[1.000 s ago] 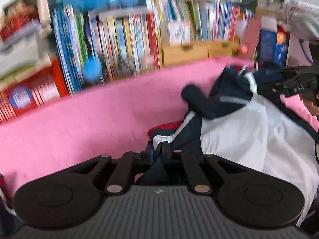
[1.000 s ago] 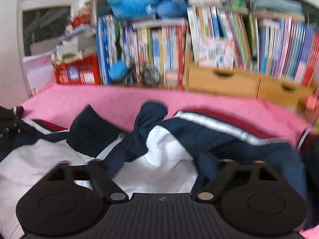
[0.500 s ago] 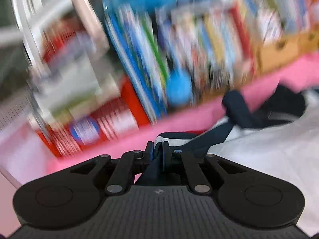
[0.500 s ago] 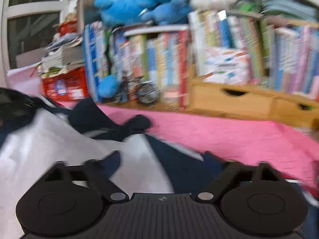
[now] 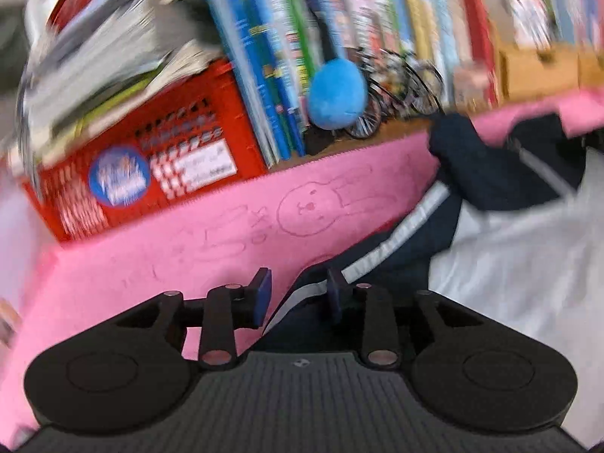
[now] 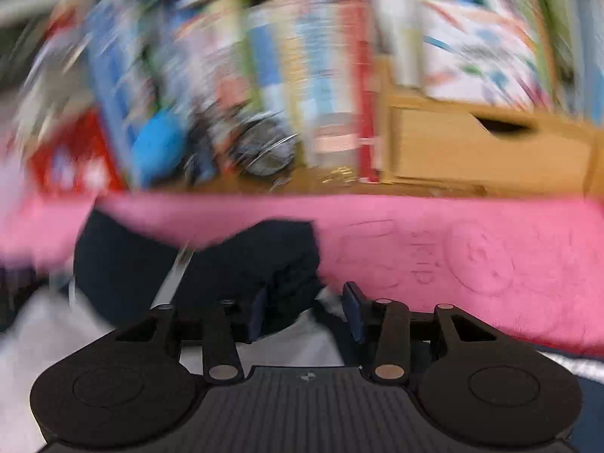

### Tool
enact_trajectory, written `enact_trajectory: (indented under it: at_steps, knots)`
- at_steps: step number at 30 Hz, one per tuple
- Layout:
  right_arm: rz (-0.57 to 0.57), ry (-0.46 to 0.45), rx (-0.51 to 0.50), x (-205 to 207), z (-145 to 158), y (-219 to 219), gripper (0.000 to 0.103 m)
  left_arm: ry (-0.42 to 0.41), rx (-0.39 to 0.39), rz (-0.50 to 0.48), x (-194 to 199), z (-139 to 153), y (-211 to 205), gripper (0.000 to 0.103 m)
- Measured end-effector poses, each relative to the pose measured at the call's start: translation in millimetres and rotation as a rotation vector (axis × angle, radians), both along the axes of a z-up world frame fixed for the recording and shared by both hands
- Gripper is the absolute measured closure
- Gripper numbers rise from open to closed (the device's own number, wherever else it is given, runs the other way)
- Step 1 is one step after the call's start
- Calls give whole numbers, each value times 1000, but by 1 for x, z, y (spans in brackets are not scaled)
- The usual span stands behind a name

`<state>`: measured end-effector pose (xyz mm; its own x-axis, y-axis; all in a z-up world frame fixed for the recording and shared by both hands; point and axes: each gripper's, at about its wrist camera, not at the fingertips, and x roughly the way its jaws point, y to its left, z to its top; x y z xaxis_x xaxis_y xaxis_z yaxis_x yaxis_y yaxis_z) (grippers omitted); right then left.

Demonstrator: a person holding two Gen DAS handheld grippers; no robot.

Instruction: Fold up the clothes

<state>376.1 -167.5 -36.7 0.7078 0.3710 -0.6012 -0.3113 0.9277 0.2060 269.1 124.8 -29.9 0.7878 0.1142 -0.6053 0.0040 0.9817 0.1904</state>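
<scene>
1. The left gripper [image 5: 298, 294] has just been opening — the jacket [image 5: 509, 234] hem sits loose between its jaws, at 6 o'clock.
2. The right gripper [image 6: 305, 311] has just been closing around a dark sleeve, not pinching it.
3. The jacket lies on the pink blanket [image 5: 158, 260].

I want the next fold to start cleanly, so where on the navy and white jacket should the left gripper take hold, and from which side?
Probably the striped navy hem edge of the jacket, approached from the bare pink mat side. That edge lies along the garment's border, thin and raised enough to slip between the pads. The left gripper has just been opening; the hem sits between its jaws unpinched.
</scene>
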Motion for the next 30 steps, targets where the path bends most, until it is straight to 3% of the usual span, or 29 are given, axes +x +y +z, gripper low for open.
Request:
enact_trajectory:
  at_steps: [1, 3, 5, 7, 9, 10, 11, 13, 15, 16, 17, 18, 20, 22, 23, 26, 30]
  knots:
    - [-29, 19, 58, 1, 3, -7, 58, -20, -65, 8, -3, 9, 9, 73]
    - [-13, -39, 84, -18, 12, -17, 58, -59, -169, 16, -12, 27, 24, 71]
    - [45, -115, -13, -46, 21, -15, 58, -97, -244, 14, -22, 46, 35, 70]
    - [116, -152, -91, -76, 26, -2, 58, -135, -184, -35, -42, 58, 21, 70]
    - [215, -156, -141, -109, 25, 16, 58, -165, -119, -117, -70, 64, -3, 57]
    - [262, -155, -162, -127, 24, 23, 58, -160, -123, -162, -82, 62, -13, 45]
    - [302, -152, -173, -146, 23, 31, 58, -153, -124, -206, -95, 60, -24, 40]
    - [362, -148, -202, -180, 23, 39, 56, -134, -78, -276, -119, 50, -45, 40]
    - [373, -165, -266, -203, 17, 39, 51, -122, 48, -275, -136, 32, -60, 40]
    - [343, -177, -282, -205, 13, 28, 46, -97, 89, -238, -140, 23, -58, 40]
    - [314, -189, -297, -207, 10, 16, 34, -55, 83, -171, -143, 17, -48, 41]
    - [202, -153, -288, -201, 9, -1, 31, -15, 72, -107, -148, 12, -38, 42]
    - [-30, -89, -296, -190, 8, -33, 38, -15, -72, -11, -173, 20, 2, 41]
    - [-124, -105, -284, -199, 14, -59, 37, -96, -179, 109, -211, 35, 46, 38]
    - [-108, -126, -255, -210, 18, -63, 36, -154, -157, 195, -229, 40, 58, 27]
    - [-41, -185, -212, -238, 26, -60, 27, -283, -27, 444, -265, 48, 87, 13]
    - [83, -256, -315, -267, 28, -9, 24, -205, 59, 540, -253, 34, 108, 5]
